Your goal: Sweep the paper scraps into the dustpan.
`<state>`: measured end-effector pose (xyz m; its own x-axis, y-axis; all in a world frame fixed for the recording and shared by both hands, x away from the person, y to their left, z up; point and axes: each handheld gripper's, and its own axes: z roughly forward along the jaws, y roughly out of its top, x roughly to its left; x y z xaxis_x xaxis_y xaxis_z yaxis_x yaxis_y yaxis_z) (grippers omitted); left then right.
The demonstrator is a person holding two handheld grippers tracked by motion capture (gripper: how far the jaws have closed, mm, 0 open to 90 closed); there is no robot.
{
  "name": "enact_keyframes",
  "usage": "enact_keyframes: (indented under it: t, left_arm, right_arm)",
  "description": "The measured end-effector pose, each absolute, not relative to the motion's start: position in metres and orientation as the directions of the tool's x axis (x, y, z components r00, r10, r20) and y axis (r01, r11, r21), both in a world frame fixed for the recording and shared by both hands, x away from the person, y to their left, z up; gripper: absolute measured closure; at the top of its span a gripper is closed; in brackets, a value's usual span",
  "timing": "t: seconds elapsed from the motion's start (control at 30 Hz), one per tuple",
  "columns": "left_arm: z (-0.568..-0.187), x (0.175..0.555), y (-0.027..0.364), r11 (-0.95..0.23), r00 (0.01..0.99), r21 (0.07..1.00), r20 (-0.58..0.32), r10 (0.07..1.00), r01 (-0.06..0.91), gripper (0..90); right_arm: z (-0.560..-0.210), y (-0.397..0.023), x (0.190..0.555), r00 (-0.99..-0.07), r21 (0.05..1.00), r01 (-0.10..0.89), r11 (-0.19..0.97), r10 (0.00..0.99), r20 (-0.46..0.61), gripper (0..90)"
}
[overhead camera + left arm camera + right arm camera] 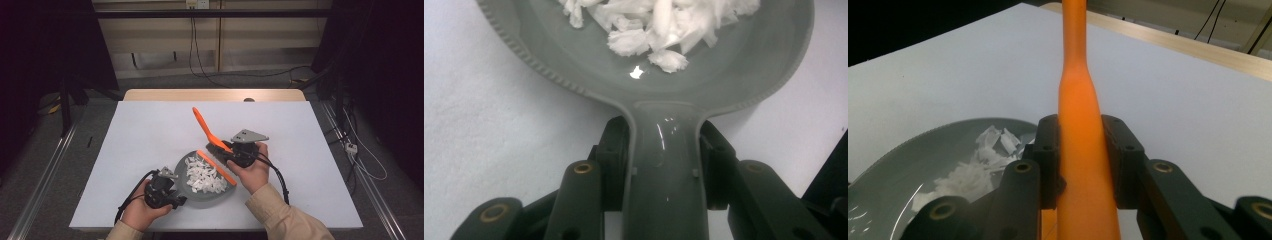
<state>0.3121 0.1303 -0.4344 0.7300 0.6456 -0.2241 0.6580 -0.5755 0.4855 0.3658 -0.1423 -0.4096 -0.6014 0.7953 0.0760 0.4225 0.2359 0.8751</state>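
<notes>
A grey dustpan (201, 198) lies on the white table and holds a heap of white paper scraps (202, 177). An orange strip (216, 167) runs along its far right edge. My left gripper (176, 199) is shut on the pan's handle (666, 175), with the scraps (664, 20) in the bowl (574, 60) just ahead. My right gripper (231, 152) is shut on the orange handle (202, 122) of a small brush, which slants up and away over the table. In the right gripper view the handle (1078, 75) rises between the jaws, with the pan (898, 165) and scraps (978, 165) at lower left.
The white table top (150, 130) stretches to a wooden edge (215, 95) at the back. Cables trail from both grippers toward the person. Dark curtains and floor rails flank the table.
</notes>
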Motion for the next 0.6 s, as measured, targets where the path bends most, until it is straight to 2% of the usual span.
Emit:
enact_keyframes:
  t: [0.3, 0.43, 0.6]
  left_arm:
    - [-0.433, 0.322, 0.15, -0.567, 0.717, 0.472, -0.237, 0.656, 0.675, 62.8]
    - [-0.434, 0.324, 0.152, -0.569, 0.721, 0.473, -0.248, 0.647, 0.673, 62.8]
    - [-0.434, 0.325, 0.153, -0.563, 0.717, 0.472, -0.259, 0.648, 0.679, 62.8]
  right_arm:
    - [-0.419, -0.138, 0.395, -0.586, 0.883, 0.417, 0.216, 0.806, 0.08, 71.4]
    - [-0.426, -0.127, 0.405, -0.592, 0.884, 0.441, 0.156, 0.791, 0.155, 71.4]
    - [-0.433, -0.128, 0.417, -0.579, 0.874, 0.447, 0.191, 0.806, 0.12, 71.4]
